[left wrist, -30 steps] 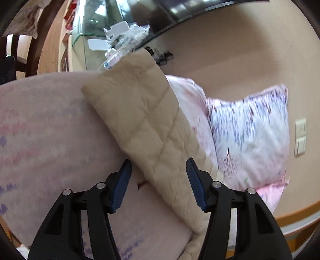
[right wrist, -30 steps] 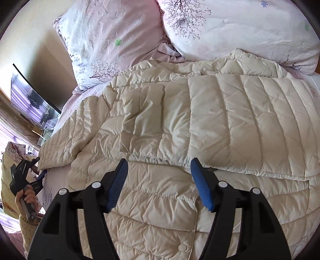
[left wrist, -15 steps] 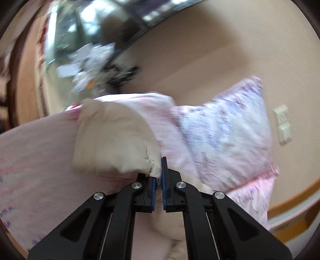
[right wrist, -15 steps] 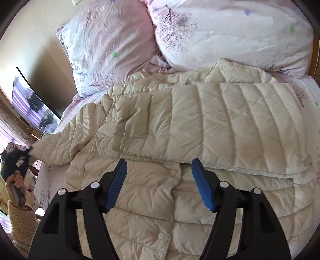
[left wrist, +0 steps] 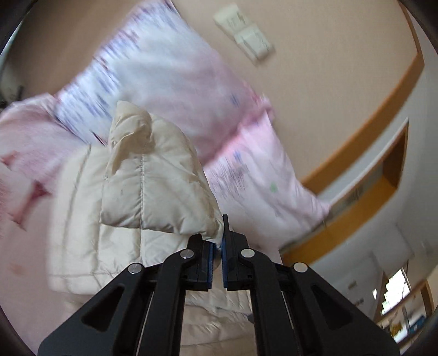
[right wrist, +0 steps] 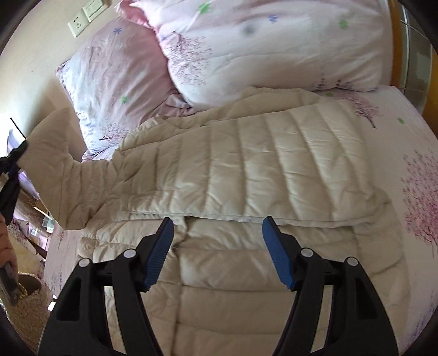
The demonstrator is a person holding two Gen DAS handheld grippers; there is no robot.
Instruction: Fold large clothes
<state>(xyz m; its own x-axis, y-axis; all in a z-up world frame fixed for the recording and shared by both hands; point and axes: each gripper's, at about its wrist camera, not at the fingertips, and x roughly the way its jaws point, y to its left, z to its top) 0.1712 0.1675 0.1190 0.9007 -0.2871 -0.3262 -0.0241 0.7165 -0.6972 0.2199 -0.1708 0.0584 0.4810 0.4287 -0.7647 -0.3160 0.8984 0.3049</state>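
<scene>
A cream quilted down jacket (right wrist: 246, 175) lies spread on the bed, one side folded over its body. My left gripper (left wrist: 217, 243) is shut on the cuff of the jacket's sleeve (left wrist: 153, 180) and holds it lifted above the bed. In the right wrist view the raised sleeve (right wrist: 54, 164) stands up at the far left with the left gripper (right wrist: 12, 161) at its end. My right gripper (right wrist: 217, 246) is open and empty, hovering over the jacket's front just below the folded edge.
Two pink floral pillows (right wrist: 115, 82) (right wrist: 273, 43) lean at the head of the bed. The floral sheet (right wrist: 410, 164) shows to the right of the jacket. Wall sockets (right wrist: 84, 16) are above. A woven basket (right wrist: 27, 309) stands beside the bed at lower left.
My left gripper closed on the sleeve cuff, then lifted it and swung it toward the jacket's body. My right gripper drew back a little and stayed open.
</scene>
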